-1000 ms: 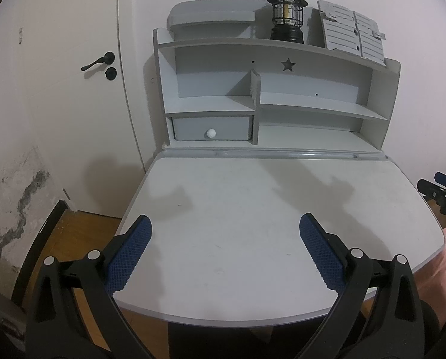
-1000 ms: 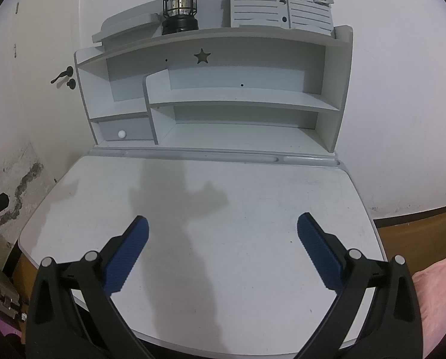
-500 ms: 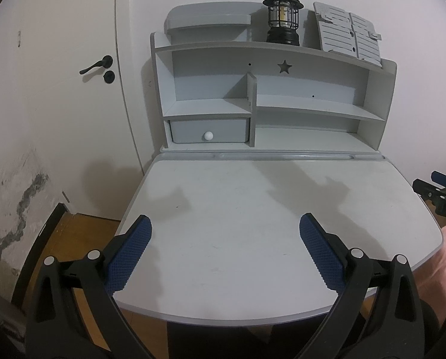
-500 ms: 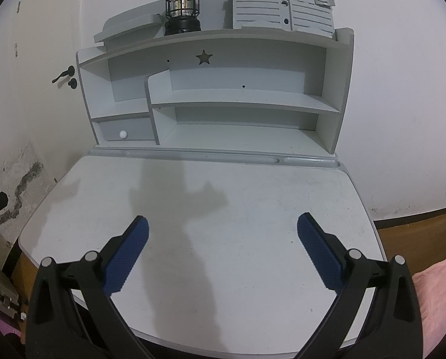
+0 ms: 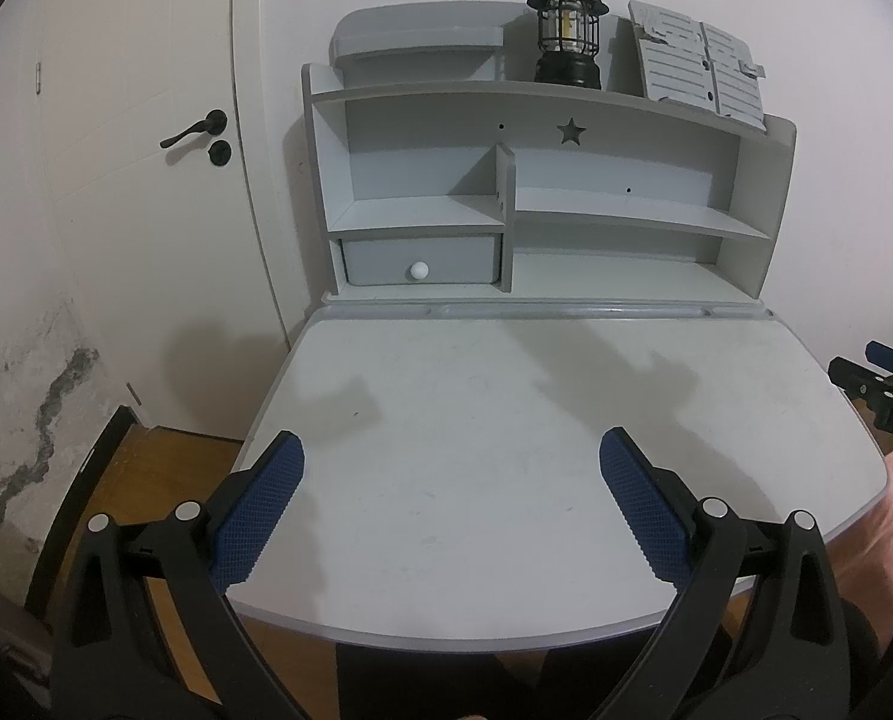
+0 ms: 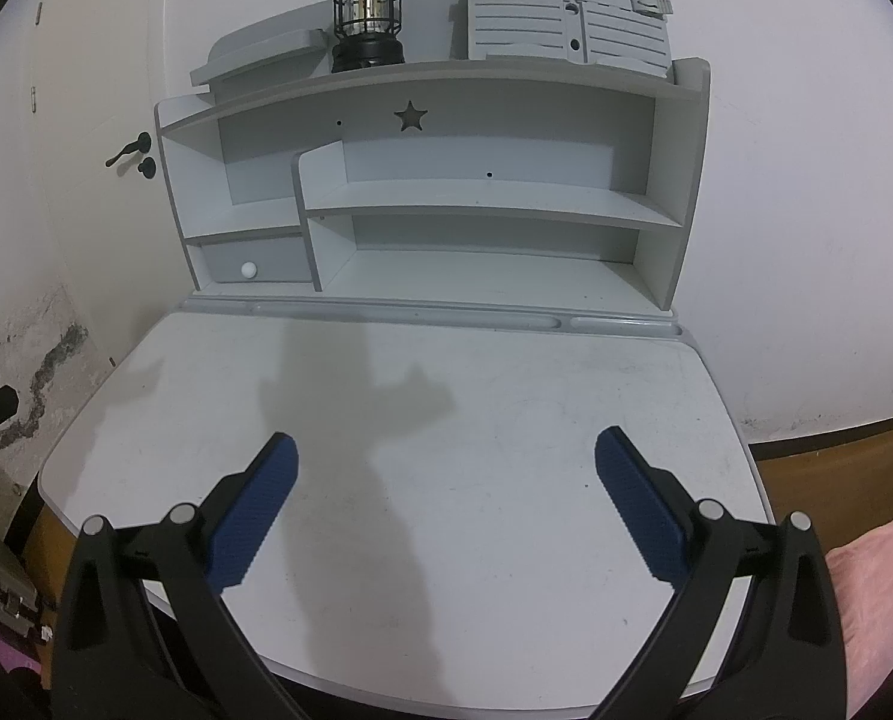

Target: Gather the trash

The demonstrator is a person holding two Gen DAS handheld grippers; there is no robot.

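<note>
Both grippers keep their blue pads spread wide, holding nothing: left gripper [image 5: 451, 498] and right gripper [image 6: 446, 495] hover over the desk [image 5: 506, 420] near its front edge, barely shifted. No trash shows.

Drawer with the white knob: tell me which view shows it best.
The left wrist view. There the drawer faces the camera nearly square, with its whole front visible. The right wrist view shows it smaller, off to the left and at an angle.
</note>
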